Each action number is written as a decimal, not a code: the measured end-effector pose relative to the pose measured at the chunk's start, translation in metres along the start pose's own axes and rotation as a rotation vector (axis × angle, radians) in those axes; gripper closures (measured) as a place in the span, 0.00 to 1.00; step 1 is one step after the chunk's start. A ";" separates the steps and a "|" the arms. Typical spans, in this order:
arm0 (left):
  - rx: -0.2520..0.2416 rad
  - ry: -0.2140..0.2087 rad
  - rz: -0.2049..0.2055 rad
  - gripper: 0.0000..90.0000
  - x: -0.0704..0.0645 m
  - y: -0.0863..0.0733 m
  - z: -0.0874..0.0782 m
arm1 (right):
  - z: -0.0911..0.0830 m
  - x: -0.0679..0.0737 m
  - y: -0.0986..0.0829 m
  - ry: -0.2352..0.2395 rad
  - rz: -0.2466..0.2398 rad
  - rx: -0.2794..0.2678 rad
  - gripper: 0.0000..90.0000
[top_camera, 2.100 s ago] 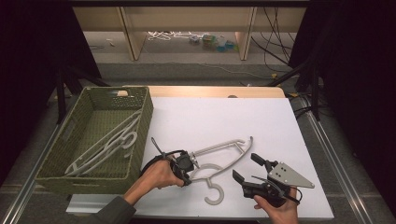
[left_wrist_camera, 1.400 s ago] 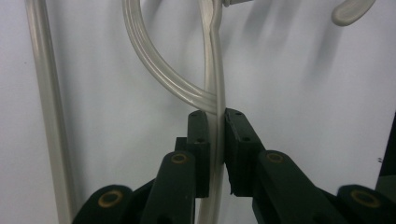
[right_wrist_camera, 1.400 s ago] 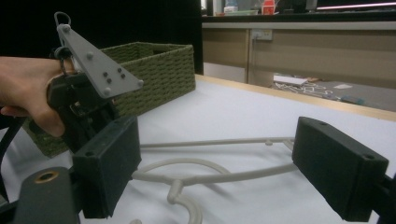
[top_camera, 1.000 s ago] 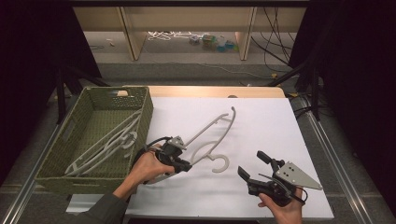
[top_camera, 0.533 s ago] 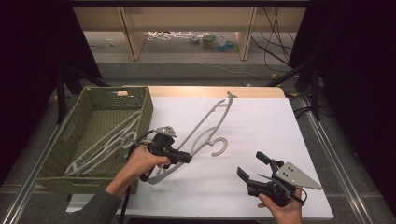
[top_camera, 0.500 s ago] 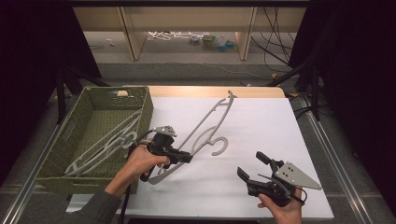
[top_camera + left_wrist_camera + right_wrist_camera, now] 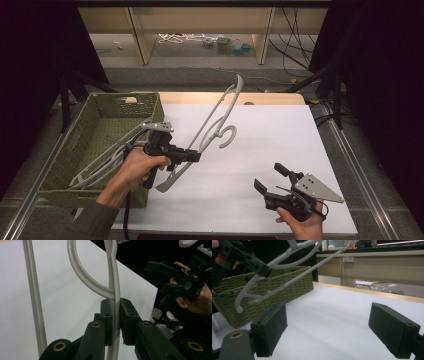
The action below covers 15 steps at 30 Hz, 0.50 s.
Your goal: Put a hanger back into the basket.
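On the white table (image 7: 280, 150), a green woven basket (image 7: 95, 135) is sitting at the left edge with other grey hangers (image 7: 100, 167) lying inside it. Just right of the basket, the left gripper (image 7: 192, 156) is clamping its jaws tight on a grey hanger (image 7: 220, 117), holding it tilted up off the table with the hook curling to the right. Near the front right corner, the right gripper (image 7: 272, 179) is resting low with its jaws spread wide and nothing between them.
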<state>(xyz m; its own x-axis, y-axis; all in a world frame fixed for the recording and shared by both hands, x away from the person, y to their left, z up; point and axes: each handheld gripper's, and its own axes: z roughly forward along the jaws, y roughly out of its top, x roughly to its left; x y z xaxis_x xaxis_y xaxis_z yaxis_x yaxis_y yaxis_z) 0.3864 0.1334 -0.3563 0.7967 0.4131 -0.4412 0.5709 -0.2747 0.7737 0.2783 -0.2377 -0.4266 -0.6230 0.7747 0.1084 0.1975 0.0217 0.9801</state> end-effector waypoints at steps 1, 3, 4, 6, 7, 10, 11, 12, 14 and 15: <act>-0.008 -0.009 0.000 0.91 -0.002 0.002 -0.002 | 0.000 0.000 0.000 0.001 0.000 -0.001 0.18; -0.014 -0.011 -0.001 0.91 -0.006 0.008 -0.007 | 0.000 0.000 0.000 0.001 0.000 0.009 0.18; -0.012 -0.002 0.009 0.91 -0.007 0.011 -0.009 | 0.000 0.000 0.000 0.012 0.007 0.013 0.18; -0.018 -0.022 0.003 0.91 -0.010 0.017 -0.014 | 0.001 0.001 0.000 0.013 0.012 -0.003 0.18; -0.023 -0.031 0.001 0.91 -0.011 0.020 -0.017 | 0.001 0.001 0.000 0.010 0.008 -0.001 0.18; -0.021 -0.020 0.022 0.91 -0.017 0.030 -0.027 | 0.001 0.001 0.000 0.007 0.008 0.002 0.18; -0.014 -0.017 0.024 0.91 -0.019 0.032 -0.031 | 0.001 0.001 0.000 0.007 0.007 0.003 0.18; -0.013 -0.011 0.031 0.91 -0.020 0.035 -0.035 | 0.001 0.001 0.000 0.006 0.006 0.004 0.18; -0.012 0.003 0.038 0.91 -0.023 0.038 -0.043 | 0.001 0.001 0.000 0.006 0.006 0.003 0.18; -0.021 0.001 0.034 0.91 -0.024 0.039 -0.047 | 0.001 0.001 0.000 0.006 0.006 0.004 0.18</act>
<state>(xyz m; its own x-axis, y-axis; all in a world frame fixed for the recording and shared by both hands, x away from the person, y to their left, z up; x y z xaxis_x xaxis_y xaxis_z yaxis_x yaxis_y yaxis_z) 0.3805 0.1533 -0.2940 0.8153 0.4048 -0.4141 0.5393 -0.2700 0.7977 0.2781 -0.2365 -0.4267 -0.6266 0.7707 0.1155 0.2040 0.0192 0.9788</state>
